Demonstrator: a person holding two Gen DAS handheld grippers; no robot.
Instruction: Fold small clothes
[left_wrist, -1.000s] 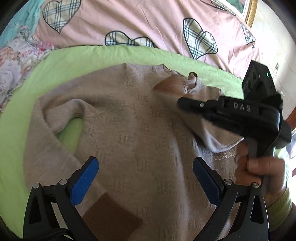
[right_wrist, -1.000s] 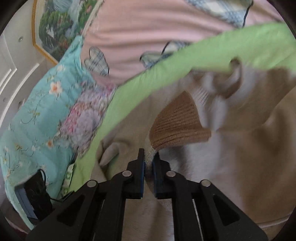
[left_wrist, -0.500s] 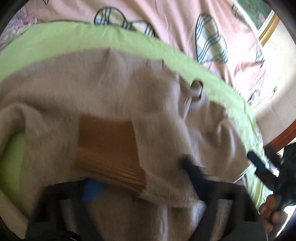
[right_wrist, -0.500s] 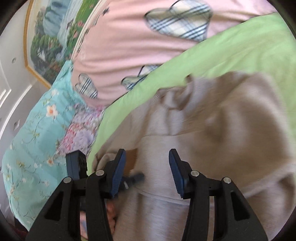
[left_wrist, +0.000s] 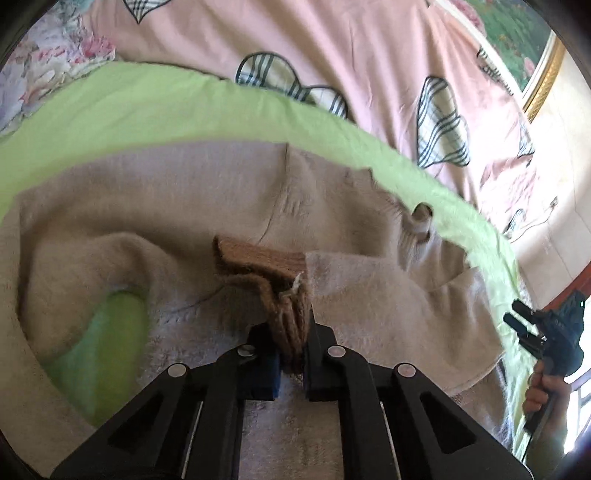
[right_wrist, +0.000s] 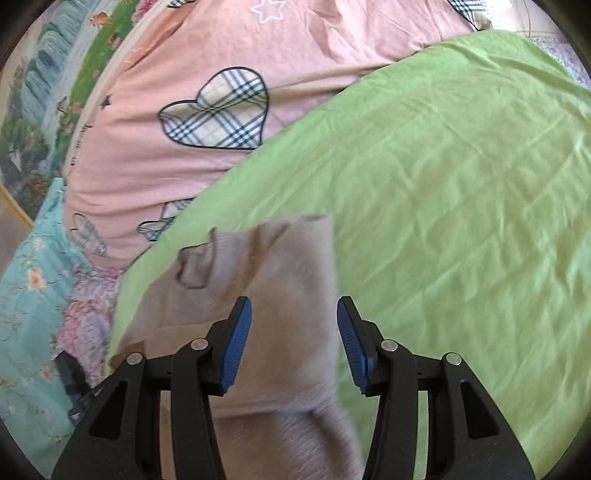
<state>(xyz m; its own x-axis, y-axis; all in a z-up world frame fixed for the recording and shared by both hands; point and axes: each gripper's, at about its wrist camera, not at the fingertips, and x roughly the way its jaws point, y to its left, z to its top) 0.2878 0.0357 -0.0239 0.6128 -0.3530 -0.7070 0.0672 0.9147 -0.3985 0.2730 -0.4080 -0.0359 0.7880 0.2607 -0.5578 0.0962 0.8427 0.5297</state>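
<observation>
Both wrist views close, angled down; share sweater (left_wrist: 184, 192) (green sheet (right_wrist: 461, 166) too).

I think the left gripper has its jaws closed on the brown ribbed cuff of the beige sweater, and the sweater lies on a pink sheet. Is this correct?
Not quite. The left gripper does have its jaws closed on the brown ribbed cuff of the beige sweater, but the sweater lies on a green sheet, as the left wrist view shows. The pink bedding with plaid hearts lies beyond it.

Bright daylight, soft shadows. Heavy fisheye bend, dark vignette corners. Motion blur on sweater (left_wrist: 184, 206) in both views; window glare bottom right of left view; green sheet (right_wrist: 461, 166) sharpest.
</observation>
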